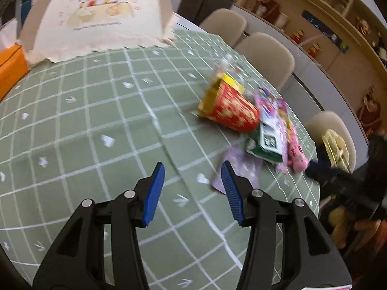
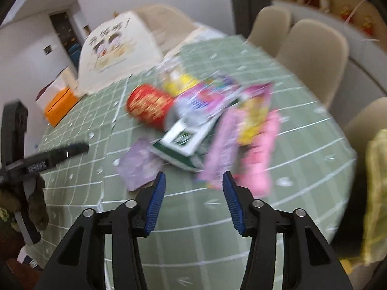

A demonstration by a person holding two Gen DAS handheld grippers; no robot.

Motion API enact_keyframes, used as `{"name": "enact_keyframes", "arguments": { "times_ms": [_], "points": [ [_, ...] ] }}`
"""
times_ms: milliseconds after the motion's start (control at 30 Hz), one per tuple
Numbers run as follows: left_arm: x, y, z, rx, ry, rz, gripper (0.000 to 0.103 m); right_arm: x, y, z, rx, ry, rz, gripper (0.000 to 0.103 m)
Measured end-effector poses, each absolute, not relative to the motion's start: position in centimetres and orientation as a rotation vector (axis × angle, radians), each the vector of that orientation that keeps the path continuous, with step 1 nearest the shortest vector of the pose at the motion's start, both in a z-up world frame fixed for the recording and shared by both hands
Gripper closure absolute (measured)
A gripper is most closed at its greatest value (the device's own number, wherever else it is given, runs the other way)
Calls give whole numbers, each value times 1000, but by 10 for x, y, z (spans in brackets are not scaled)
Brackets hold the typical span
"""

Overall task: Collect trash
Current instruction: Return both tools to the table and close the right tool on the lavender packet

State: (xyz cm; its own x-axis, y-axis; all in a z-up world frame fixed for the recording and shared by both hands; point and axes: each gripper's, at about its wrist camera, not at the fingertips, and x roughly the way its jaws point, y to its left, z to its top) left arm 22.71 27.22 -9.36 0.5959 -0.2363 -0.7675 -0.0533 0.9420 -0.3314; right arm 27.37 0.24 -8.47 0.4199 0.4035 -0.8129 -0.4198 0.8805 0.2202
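A heap of trash lies on the green checked tablecloth point(image 1: 84, 111): a red and yellow paper cup point(image 1: 229, 107) on its side, a green and white carton point(image 1: 266, 142), pink wrappers point(image 1: 296, 145) and a flat lilac wrapper point(image 1: 241, 169). My left gripper point(image 1: 192, 174) is open and empty, just left of the lilac wrapper. In the right wrist view the same heap shows blurred: cup point(image 2: 147, 106), carton point(image 2: 186, 140), pink wrappers point(image 2: 256, 145), lilac wrapper point(image 2: 140, 164). My right gripper point(image 2: 193, 183) is open and empty, just short of the heap.
A cream mesh food cover point(image 1: 101, 17) and an orange box point(image 1: 9, 70) stand at the table's far side. Beige chairs point(image 1: 268, 58) line the right edge. The other gripper's black body point(image 2: 43, 159) shows at left in the right wrist view. A yellow bag point(image 2: 377, 193) hangs at right.
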Motion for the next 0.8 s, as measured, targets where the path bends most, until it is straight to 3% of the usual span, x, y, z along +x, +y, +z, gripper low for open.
{"name": "enact_keyframes", "arguments": {
  "times_ms": [367, 500, 800],
  "points": [
    [224, 295, -91, -378, 919, -63, 57, 305, 81, -135, -85, 1118, 607, 72],
    [226, 292, -95, -376, 937, -82, 57, 305, 90, -136, -110, 1122, 630, 97],
    [255, 267, -98, -475, 980, -191, 57, 280, 27, -126, -68, 1132, 545, 98]
  ]
}}
